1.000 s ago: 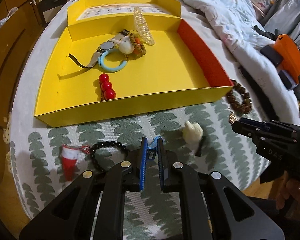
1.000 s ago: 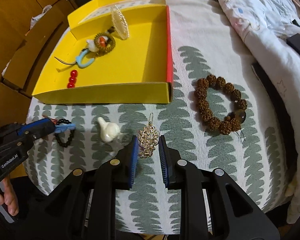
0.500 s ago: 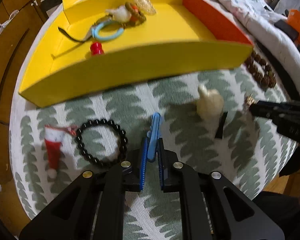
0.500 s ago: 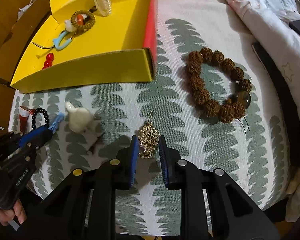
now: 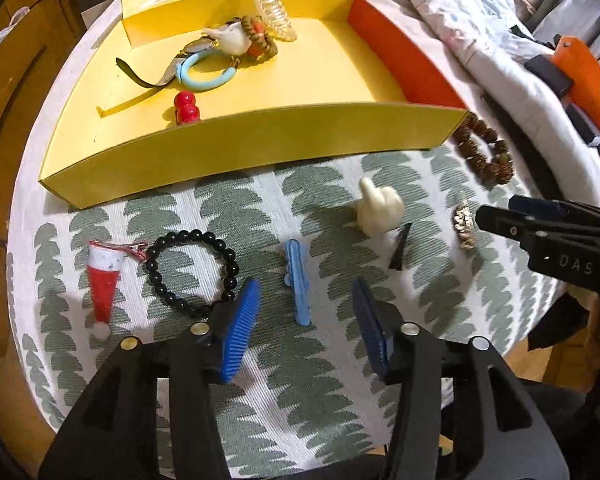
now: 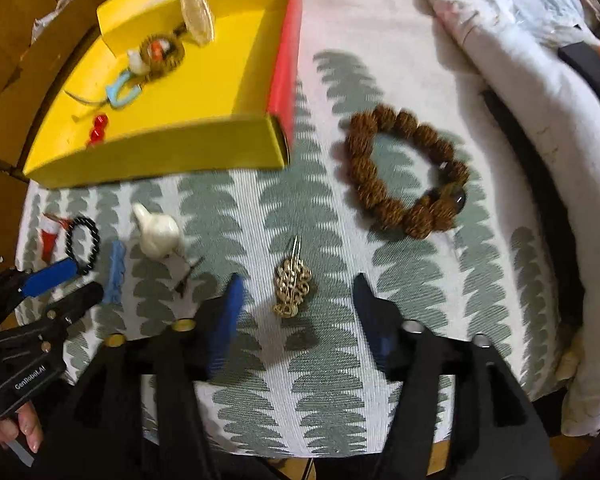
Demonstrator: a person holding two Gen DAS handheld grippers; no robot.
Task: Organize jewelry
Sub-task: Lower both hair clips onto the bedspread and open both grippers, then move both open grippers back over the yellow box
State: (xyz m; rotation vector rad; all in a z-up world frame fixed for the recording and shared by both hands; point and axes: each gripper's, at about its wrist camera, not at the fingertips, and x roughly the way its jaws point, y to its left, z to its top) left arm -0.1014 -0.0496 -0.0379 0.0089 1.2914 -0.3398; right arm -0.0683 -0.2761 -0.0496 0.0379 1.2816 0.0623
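My left gripper (image 5: 306,316) is open. A blue hair clip (image 5: 297,282) lies flat on the patterned cloth between its fingers. My right gripper (image 6: 296,306) is open around a gold filigree hairpin (image 6: 292,288) that lies on the cloth. The yellow tray (image 5: 236,148) behind holds a watch, a light blue ring, red beads (image 5: 186,108), a white bird and a brown bead bracelet. The tray also shows in the right wrist view (image 6: 160,152).
On the cloth lie a black bead bracelet (image 5: 192,272), a red Santa-hat clip (image 5: 104,284), a white bird clip (image 5: 378,210) and a large brown bead bracelet (image 6: 404,172). A white duvet (image 6: 520,60) lies to the right. The table edge is near.
Both grippers have opened. The left one let go of the blue hair clip, which now lies on the cloth. The right one let go of the gold hairpin.
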